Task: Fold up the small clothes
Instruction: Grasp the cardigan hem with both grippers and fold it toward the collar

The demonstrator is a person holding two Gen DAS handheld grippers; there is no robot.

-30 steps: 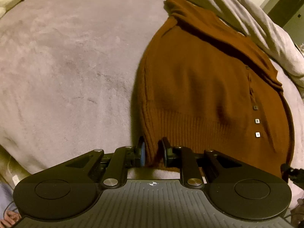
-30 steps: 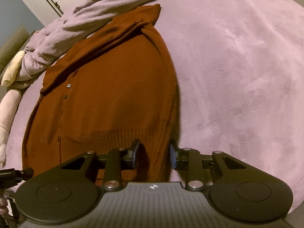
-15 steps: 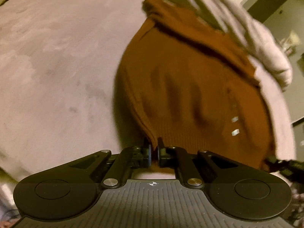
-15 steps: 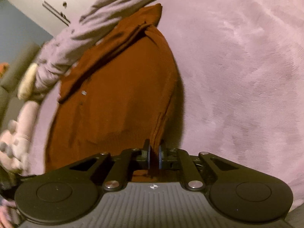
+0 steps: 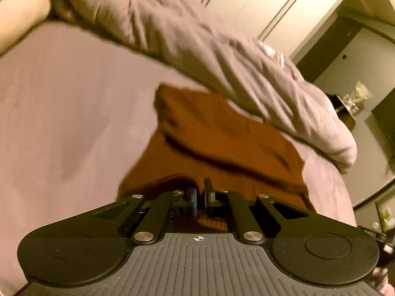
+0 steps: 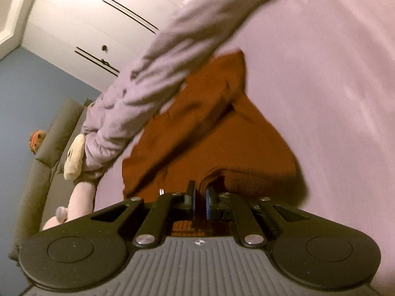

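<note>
L wrist view, left to right: pale plush bed cover (image 5: 61,113) filling left half; rust-brown knit sweater (image 5: 222,143) at centre, far end tucked under a rumpled grey duvet (image 5: 222,56) that runs diagonally from upper left to mid right; white wardrobe doors (image 5: 259,7) upper right. Left gripper (image 5: 200,198) at bottom centre, jaws clamped on ribbed hem of sweater, hem bunched and lifted off cover betw. the pads. R wrist view: blue wall (image 6: 29,86) and olive cushion (image 6: 61,128) far left, cream soft toy (image 6: 74,155) just beside duvet end; sweater centre, folded edge humped up near frame bottom; plush cover on right side. Right gripper (image 6: 200,203) bottom centre, jaws pinched tight on other hem corner, knit visible betw. pads. Both views blurred.
</note>
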